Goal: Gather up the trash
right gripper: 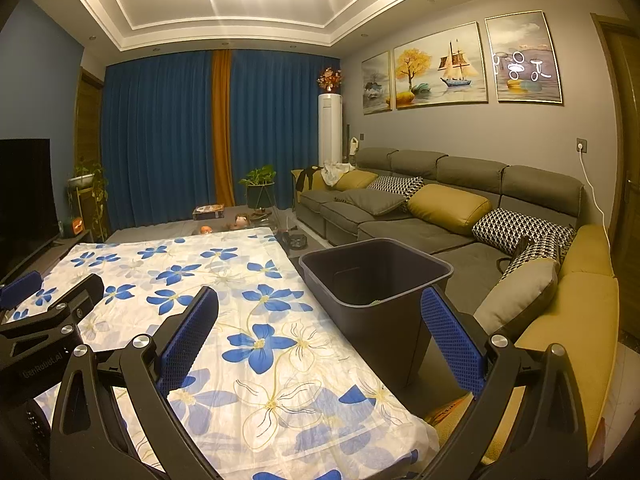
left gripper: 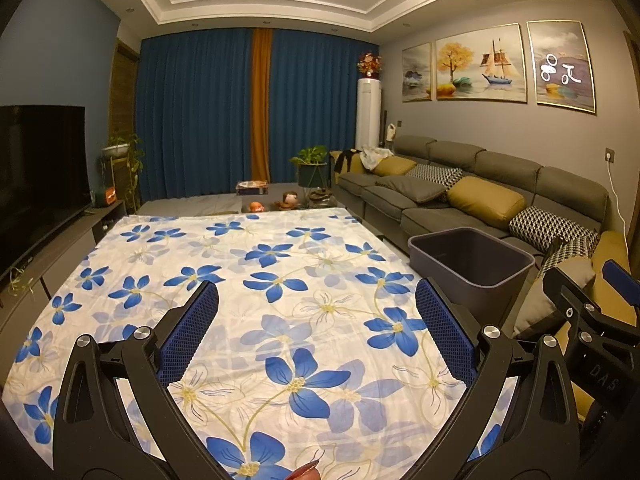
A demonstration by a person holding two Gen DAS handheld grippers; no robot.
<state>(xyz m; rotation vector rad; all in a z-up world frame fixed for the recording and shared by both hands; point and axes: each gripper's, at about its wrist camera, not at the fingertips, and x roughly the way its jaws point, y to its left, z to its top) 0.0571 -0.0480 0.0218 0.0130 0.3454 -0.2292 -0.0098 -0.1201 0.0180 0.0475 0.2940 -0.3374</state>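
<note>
A dark grey trash bin [left gripper: 472,266] stands beside the table's right edge, next to the sofa; in the right wrist view the bin [right gripper: 376,280] shows a small greenish scrap at its bottom. My left gripper [left gripper: 316,300] is open and empty above the flowered tablecloth [left gripper: 256,280]. My right gripper [right gripper: 320,308] is open and empty over the table's right edge, just short of the bin. A small reddish piece [left gripper: 306,472] shows at the bottom edge of the left wrist view, too cut off to identify. No trash shows on the cloth.
A grey and mustard corner sofa [right gripper: 440,216] with cushions runs along the right. A TV [left gripper: 36,176] on a low cabinet stands at the left. Plants, toys and a box [left gripper: 251,188] lie on the floor beyond the table, before blue curtains.
</note>
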